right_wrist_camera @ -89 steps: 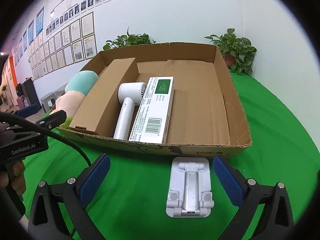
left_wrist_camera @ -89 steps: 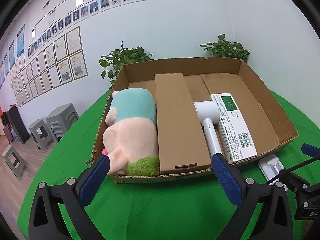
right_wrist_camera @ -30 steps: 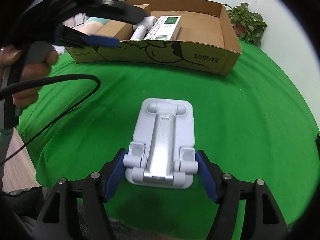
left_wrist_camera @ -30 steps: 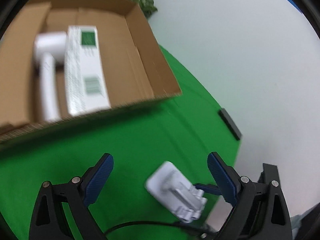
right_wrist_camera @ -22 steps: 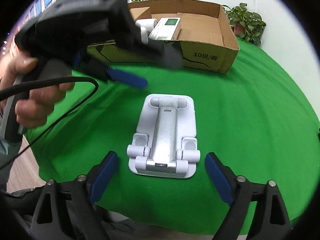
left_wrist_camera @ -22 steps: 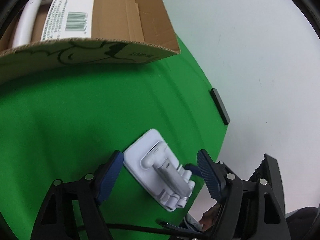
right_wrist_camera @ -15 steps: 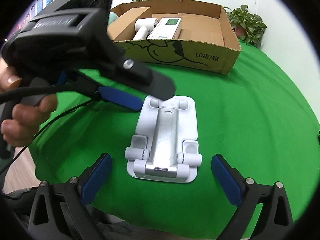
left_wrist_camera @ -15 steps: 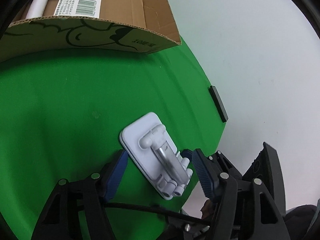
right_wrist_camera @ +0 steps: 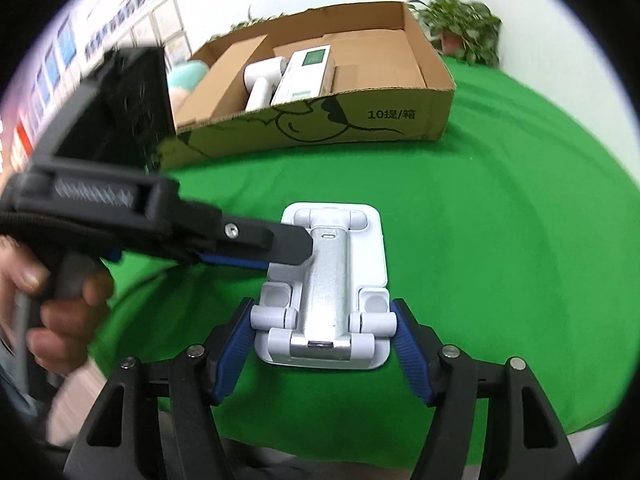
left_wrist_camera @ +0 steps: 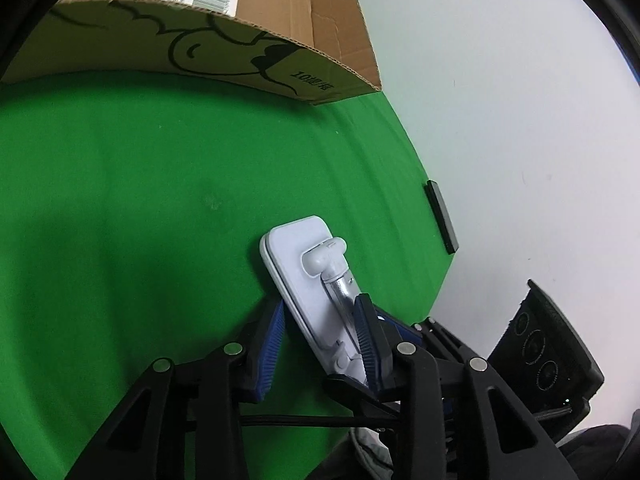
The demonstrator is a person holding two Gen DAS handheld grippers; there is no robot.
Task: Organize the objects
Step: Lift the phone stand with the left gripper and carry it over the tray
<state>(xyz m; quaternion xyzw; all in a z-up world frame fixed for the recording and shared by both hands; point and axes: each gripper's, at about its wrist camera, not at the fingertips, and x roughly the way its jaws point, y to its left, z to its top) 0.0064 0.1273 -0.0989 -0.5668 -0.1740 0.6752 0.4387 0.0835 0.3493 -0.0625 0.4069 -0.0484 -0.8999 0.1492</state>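
Note:
A white folded phone stand (right_wrist_camera: 326, 288) with a silver arm lies on the green cloth, also in the left wrist view (left_wrist_camera: 310, 280). My left gripper (left_wrist_camera: 320, 336) is shut on the stand, one blue pad below its base and one on its top. The left gripper reaches in from the left in the right wrist view (right_wrist_camera: 256, 248). My right gripper (right_wrist_camera: 324, 336) has closed on the stand's near end, its blue pads against the hinge knobs. The cardboard box (right_wrist_camera: 416, 120) stands behind.
The box holds a white hair dryer (right_wrist_camera: 260, 84), a white and green carton (right_wrist_camera: 308, 68), a brown carton (right_wrist_camera: 224, 80) and a plush toy (right_wrist_camera: 188, 74). A potted plant (right_wrist_camera: 464, 24) stands at the back right. The table's edge (left_wrist_camera: 416, 280) runs close to the white wall.
My left gripper swung from the box to the stand and closed on it. My right gripper opened, then closed on the stand's near end again.

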